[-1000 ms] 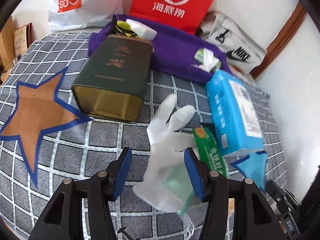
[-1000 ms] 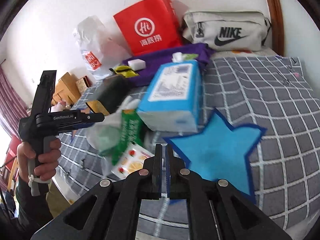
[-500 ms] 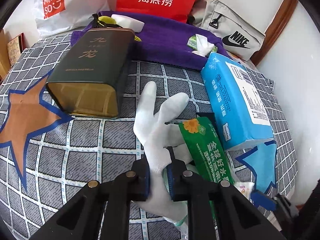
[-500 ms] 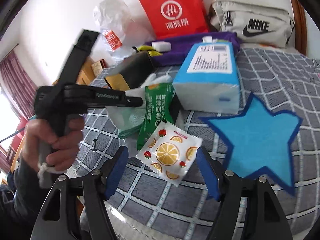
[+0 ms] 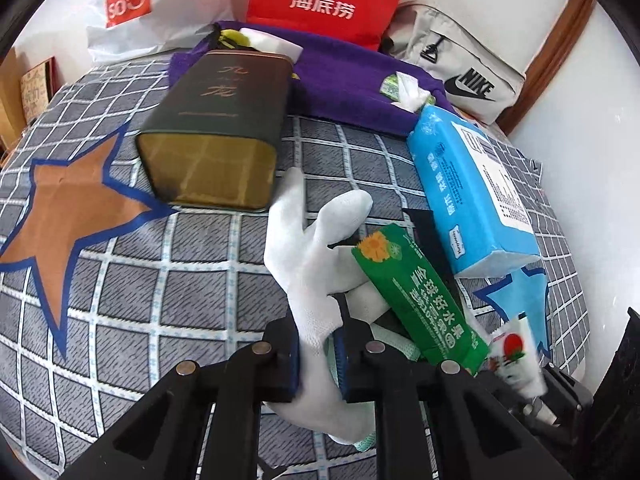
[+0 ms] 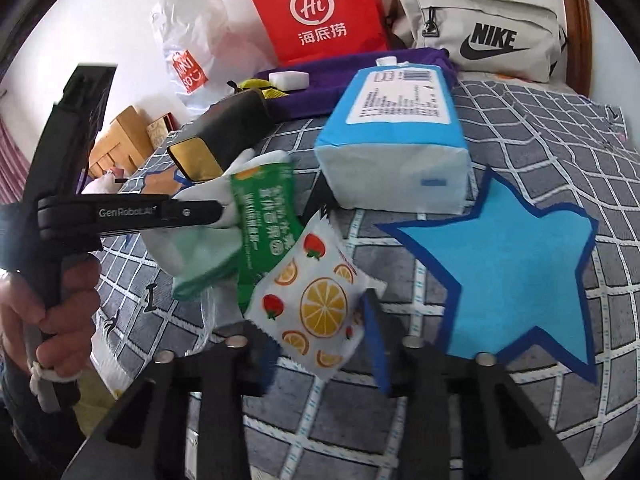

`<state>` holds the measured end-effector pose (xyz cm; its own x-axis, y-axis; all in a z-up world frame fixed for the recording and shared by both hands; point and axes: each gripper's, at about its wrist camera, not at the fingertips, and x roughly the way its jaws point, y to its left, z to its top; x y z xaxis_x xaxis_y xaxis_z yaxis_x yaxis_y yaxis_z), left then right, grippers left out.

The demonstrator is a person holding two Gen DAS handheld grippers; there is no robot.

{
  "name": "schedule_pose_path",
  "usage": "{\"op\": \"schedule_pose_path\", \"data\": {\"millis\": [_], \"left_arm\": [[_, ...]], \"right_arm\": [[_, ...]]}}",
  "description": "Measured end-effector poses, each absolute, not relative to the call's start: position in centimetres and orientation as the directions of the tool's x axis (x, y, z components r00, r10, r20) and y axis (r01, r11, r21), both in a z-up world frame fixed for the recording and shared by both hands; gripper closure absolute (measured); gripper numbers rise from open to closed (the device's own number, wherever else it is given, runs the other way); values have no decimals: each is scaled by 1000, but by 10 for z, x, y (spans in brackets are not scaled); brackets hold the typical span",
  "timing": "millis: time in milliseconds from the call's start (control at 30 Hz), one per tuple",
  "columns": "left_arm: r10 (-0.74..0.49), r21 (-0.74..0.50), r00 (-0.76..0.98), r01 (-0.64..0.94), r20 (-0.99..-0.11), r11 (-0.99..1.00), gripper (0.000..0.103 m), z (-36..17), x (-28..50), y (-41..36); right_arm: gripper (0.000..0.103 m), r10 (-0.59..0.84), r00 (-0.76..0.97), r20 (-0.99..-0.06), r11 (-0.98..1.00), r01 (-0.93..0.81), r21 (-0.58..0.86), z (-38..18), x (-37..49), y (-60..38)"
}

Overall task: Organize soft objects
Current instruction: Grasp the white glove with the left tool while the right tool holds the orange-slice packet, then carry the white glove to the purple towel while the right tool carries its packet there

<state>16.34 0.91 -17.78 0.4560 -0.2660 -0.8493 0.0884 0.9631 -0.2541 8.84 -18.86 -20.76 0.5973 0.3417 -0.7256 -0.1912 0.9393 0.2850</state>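
The white glove (image 5: 316,264) is lying on the checked bedspread (image 5: 168,292), pinched at its palm by the left gripper (image 5: 318,354). The right gripper (image 6: 316,344) has just been closing around the fruit-print sachet (image 6: 316,304); whether it is gripping yet I cannot tell. Both should be lifting slowly, since the green packet (image 5: 416,296) is overlapping the glove.

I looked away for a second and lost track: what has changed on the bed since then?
The left tongs closed on the white fabric glove. The right tongs opened, moved in, and have just been closing around the white fruit-print sachet. The dark green tin, blue tissue pack and green packet stayed put.
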Motion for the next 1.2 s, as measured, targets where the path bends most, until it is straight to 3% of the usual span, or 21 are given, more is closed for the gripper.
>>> {"op": "schedule_pose_path", "data": {"millis": [100, 200, 1200], "left_arm": [[-273, -272, 461, 69, -845, 960, 90, -178, 161, 19], [-269, -275, 469, 58, -841, 960, 92, -176, 156, 26], [-229, -287, 610, 2, -759, 958, 93, -87, 135, 73]], "right_arm": [[96, 326, 612, -721, 945, -180, 274, -205, 85, -197], [99, 321, 622, -714, 946, -175, 273, -202, 82, -203], [99, 253, 706, -662, 965, -138, 222, -127, 83, -218]]}}
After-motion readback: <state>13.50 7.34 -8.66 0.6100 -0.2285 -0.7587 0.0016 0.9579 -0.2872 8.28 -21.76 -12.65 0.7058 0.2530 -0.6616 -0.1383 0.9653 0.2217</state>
